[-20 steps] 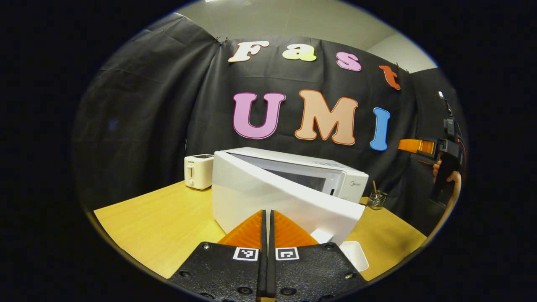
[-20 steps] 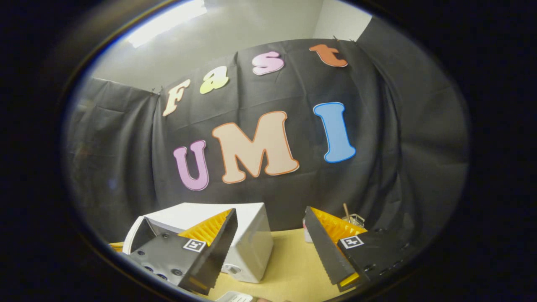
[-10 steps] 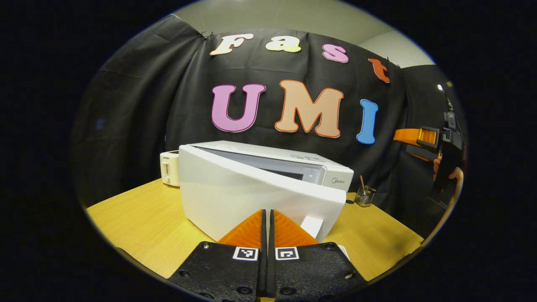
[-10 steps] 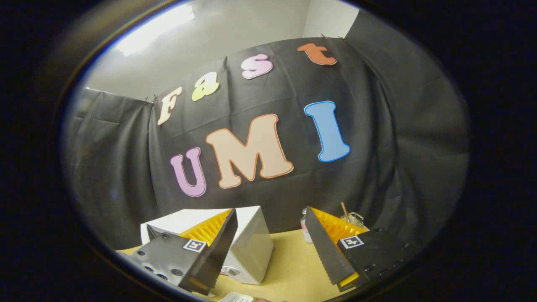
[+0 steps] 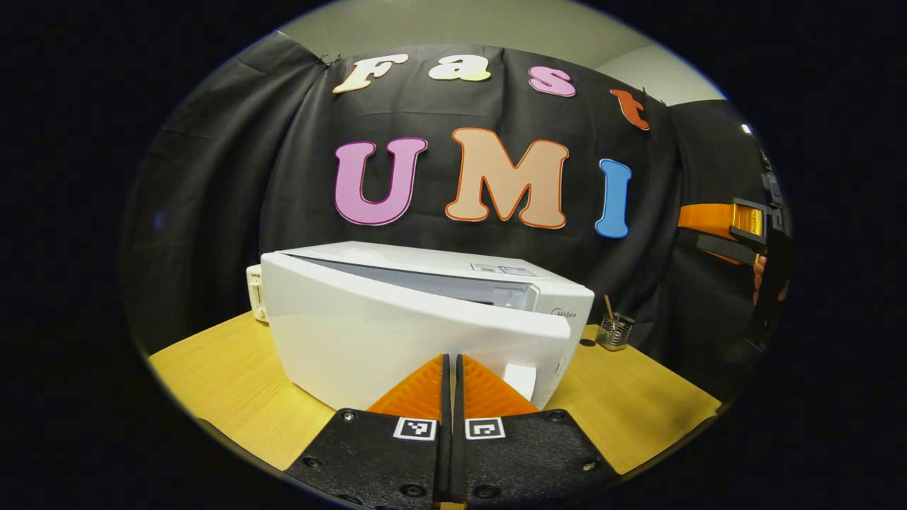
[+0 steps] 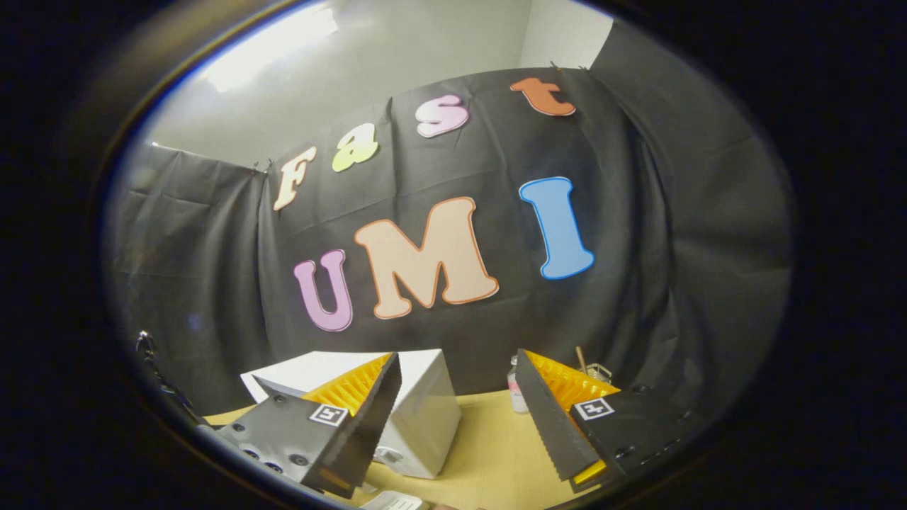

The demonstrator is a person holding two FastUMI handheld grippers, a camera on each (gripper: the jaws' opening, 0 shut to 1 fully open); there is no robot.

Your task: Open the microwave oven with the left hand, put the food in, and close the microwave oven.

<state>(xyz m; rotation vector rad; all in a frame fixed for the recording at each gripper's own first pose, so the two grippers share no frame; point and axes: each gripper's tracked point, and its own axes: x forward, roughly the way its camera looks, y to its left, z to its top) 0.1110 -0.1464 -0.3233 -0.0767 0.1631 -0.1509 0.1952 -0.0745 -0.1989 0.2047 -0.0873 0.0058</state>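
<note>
As the door (image 5: 397, 333) swings in from where it stood a second ago, we read the closing step as nearly done: a second back it gaped at a wide angle with a white tray showing under its free corner at the lower right of the left gripper view, and now only a narrow wedge of gap runs along its top edge, widest toward the right. Nearest to us in that view, the left tongs (image 5: 451, 368) sit at the bottom centre with their fingers pressed flat together, holding nothing, their tip right against the lower face of the door, so we judge they are pushing it rather than gripping it. We cannot see any food now; we take it to be inside the microwave oven (image 5: 538, 290), though the cavity is hidden behind the door.

The door's free edge ends just short of the control side at the centre right, so little travel is left before the latch. To the lower left and lower right the table (image 5: 227, 382) lies bare, giving room to pull back. Farther off, a glass holder (image 5: 613, 331) stands beside the oven at the right, and a toaster (image 5: 254, 303) peeks out at the left.

In the right gripper view the right tongs (image 6: 457, 418) stand wide apart and empty, raised above the table and well away from the door.
</note>
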